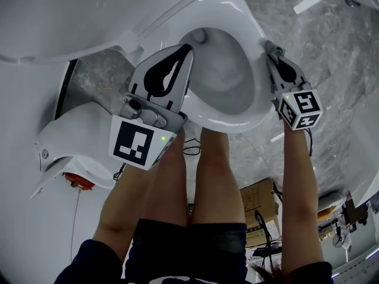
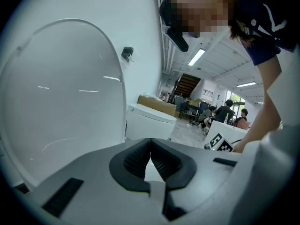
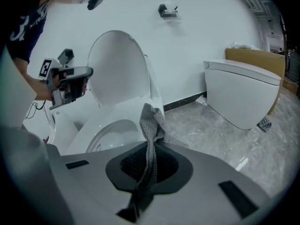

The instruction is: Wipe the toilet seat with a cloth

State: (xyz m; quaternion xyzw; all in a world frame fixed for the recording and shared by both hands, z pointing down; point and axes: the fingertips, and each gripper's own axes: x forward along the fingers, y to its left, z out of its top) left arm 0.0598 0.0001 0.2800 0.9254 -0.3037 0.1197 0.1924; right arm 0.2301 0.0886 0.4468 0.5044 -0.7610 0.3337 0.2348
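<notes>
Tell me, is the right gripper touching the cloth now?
Touching. The right gripper view shows the right gripper shut on the cloth, which is pinched between its jaws.

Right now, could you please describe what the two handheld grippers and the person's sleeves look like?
Both the left gripper and the right gripper have pale grey, wedge-shaped bodies with black ribbed jaw linings. Each carries a white cube with black square markers and a small green light. The person wears dark navy short sleeves.

Bright, even indoor light; fisheye views darken and curve toward the edges.
</notes>
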